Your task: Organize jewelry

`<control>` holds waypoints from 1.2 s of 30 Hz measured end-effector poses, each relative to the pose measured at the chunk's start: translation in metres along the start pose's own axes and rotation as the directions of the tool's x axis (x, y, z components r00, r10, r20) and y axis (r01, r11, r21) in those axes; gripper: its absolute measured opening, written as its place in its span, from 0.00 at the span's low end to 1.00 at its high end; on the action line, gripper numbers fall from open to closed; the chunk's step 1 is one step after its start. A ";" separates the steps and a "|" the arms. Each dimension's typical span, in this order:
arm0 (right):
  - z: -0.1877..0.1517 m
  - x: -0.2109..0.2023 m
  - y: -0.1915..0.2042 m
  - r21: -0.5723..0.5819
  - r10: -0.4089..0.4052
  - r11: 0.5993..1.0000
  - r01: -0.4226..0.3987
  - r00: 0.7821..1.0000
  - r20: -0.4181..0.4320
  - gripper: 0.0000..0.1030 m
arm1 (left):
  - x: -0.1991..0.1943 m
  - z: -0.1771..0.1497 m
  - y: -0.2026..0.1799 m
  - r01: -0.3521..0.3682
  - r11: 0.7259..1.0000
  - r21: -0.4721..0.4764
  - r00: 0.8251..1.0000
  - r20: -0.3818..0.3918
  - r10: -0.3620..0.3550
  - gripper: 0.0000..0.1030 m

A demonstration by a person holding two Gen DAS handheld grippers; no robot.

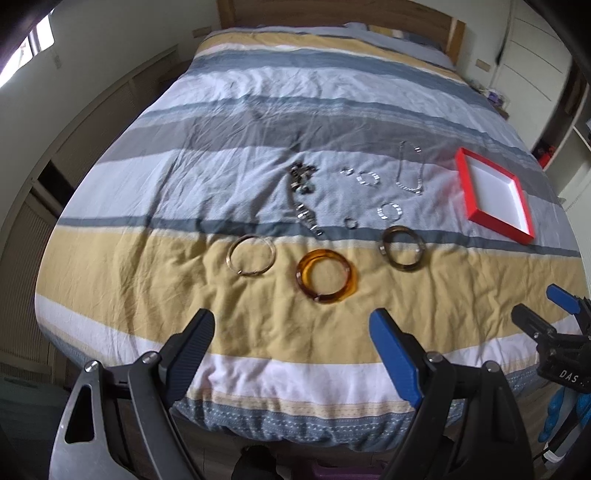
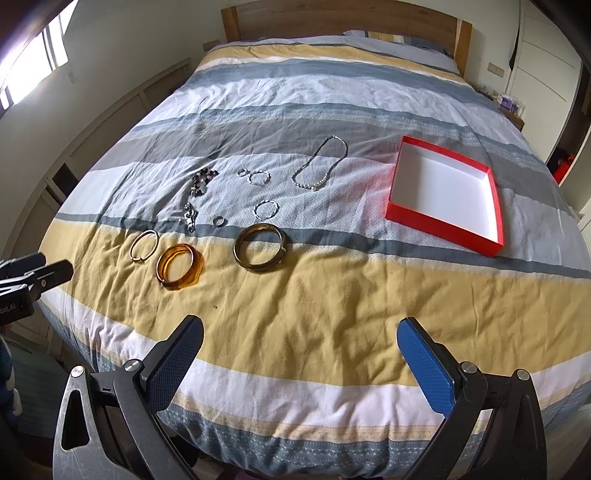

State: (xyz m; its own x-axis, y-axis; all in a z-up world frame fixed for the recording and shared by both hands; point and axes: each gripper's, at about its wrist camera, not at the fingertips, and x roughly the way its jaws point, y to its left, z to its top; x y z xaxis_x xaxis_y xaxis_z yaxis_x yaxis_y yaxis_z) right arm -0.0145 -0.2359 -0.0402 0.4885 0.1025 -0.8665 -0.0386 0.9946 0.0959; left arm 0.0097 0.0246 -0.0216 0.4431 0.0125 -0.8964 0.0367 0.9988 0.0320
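The left wrist view is blurred, so the smaller pieces are seen there only as pale smudges; they are read more clearly in the right wrist view. The lower parts of both tools are cut off by the frame edges, and the hands holding them are not seen.

The left gripper [image 1: 291,328] is held low over the foot of the bed, its jaws spread wide and nothing between them. The right gripper [image 2: 300,338] is held likewise over the near edge, released and empty, pointed up the bed. Each tool is caught at the edge of the other's view.

Beyond the left gripper, on the yellow band of the striped duvet [image 2: 332,302], an amber bangle [image 1: 327,276] is laid flat, just ahead of the fingertips. To its left a thin metal bangle [image 1: 252,256] is seen, and to its right a dark brown bangle [image 1: 402,250]. All three are apart from one another and from both grippers.

Farther up, on the pale blue band, a dark beaded chain [image 2: 195,195] is strung out, with small rings and two silver twisted bracelets [image 2: 266,209] near it. A beaded necklace [image 2: 319,164] is looped beyond these. To the right, well apart from the jewelry, a red box [image 2: 447,225] with a white inside is set open. The wooden headboard [image 2: 340,18] is seen at the far end.
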 end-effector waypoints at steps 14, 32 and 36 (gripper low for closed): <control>0.008 0.045 0.011 -0.036 0.040 0.999 -0.041 0.999 -0.032 0.99 | 0.064 0.003 0.021 0.018 0.991 -0.136 0.995 -0.093 -0.031 0.82; 0.053 0.172 0.006 0.046 0.148 0.988 -0.144 0.985 -0.087 0.57 | 0.186 0.011 0.021 0.155 0.930 -0.332 0.956 -0.185 -0.226 0.40; 0.059 0.197 0.012 0.037 0.146 0.989 -0.142 0.983 -0.115 0.51 | 0.197 0.011 0.017 0.151 0.928 -0.342 0.953 -0.199 -0.229 0.40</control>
State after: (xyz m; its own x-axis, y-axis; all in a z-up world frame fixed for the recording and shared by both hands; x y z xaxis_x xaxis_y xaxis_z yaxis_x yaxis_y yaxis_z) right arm 0.1325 -0.2046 -0.1811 0.3742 0.2470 -0.8938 -0.0755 0.9688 0.2362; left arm 0.1073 0.0440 -0.1926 0.2360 -0.2070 -0.9495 -0.2051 0.9444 -0.2569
